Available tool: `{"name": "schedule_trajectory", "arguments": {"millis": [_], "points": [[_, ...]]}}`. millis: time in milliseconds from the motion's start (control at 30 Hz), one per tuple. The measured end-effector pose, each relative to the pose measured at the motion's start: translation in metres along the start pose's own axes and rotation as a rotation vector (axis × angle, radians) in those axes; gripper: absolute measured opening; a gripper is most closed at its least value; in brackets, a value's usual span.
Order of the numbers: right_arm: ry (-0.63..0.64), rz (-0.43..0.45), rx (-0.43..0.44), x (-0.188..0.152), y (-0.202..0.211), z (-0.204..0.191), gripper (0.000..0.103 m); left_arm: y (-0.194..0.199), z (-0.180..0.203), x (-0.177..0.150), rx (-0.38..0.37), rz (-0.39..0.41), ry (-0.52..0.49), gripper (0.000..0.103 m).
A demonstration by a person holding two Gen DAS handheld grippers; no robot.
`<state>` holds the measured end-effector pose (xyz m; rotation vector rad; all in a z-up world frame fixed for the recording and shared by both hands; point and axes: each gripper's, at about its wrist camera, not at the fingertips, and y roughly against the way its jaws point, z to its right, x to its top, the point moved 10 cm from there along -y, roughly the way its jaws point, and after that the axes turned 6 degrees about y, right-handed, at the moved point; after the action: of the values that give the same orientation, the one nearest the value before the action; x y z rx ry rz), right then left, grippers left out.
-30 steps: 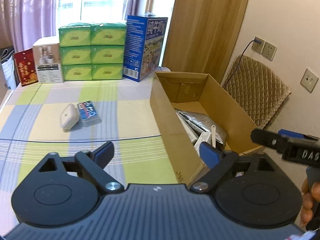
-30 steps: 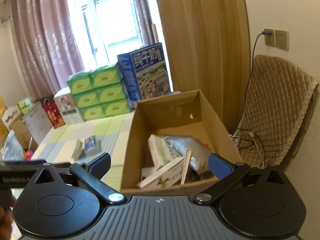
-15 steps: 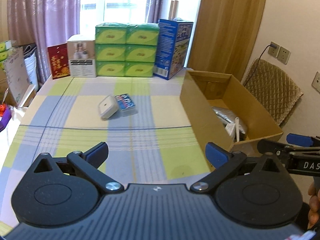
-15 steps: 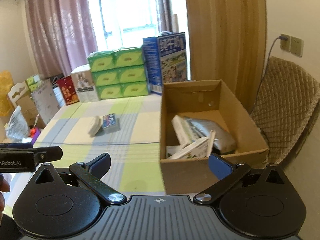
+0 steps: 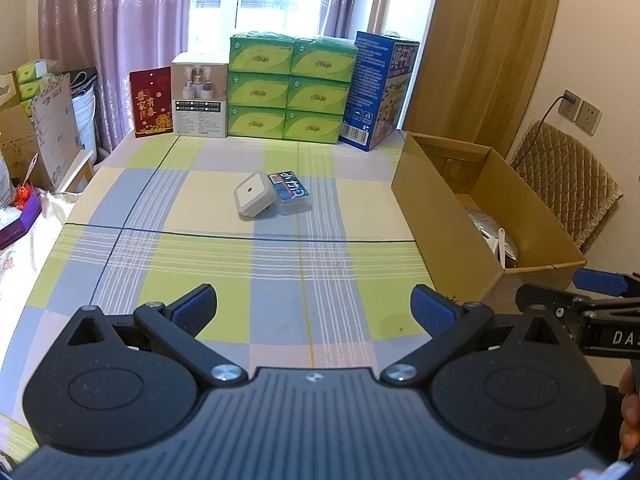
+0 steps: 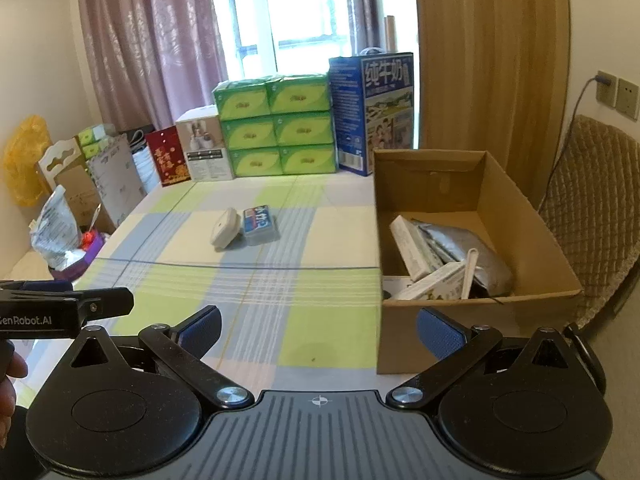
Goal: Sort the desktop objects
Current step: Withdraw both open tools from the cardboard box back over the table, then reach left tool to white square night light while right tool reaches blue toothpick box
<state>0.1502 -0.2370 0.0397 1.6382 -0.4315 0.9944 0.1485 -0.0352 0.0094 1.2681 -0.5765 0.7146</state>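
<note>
Both the left gripper (image 5: 314, 306) and right gripper (image 6: 318, 326) hang spread wide and empty over the checked tablecloth (image 5: 224, 264). Left of the cardboard box (image 6: 516, 216), 2 items lie touching: a white square case (image 5: 254, 195) and a blue card pack (image 5: 289, 192).

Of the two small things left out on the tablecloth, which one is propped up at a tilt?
The white square case. It leans with one edge on the flat clear box with the blue label, which lies level on the cloth, nearer the cardboard box.
</note>
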Motion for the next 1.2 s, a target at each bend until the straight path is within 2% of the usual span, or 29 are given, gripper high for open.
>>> {"name": "schedule_trajectory", "arguments": {"millis": [333,600,767,1033,1200], "points": [[0.026,-0.033,0.035,-0.007,-0.014,-0.018,0.101,-0.008,-0.018,-0.004,0.01,-0.009,0.019,0.101],[0.072,-0.054,0.073,-0.004,-0.041,-0.039,0.101,-0.027,-0.043,0.015,0.034,0.001,-0.036,0.101],[0.1,-0.068,0.091,0.003,-0.074,-0.046,0.101,-0.057,-0.064,0.028,0.046,-0.018,-0.03,0.101],[0.136,-0.06,0.098,0.017,-0.144,-0.052,0.101,-0.123,-0.095,0.046,-0.013,-0.06,0.082,0.101],[0.167,-0.041,0.111,0.023,-0.191,-0.056,0.101,-0.168,-0.112,0.058,-0.002,-0.062,0.121,0.101]]}}
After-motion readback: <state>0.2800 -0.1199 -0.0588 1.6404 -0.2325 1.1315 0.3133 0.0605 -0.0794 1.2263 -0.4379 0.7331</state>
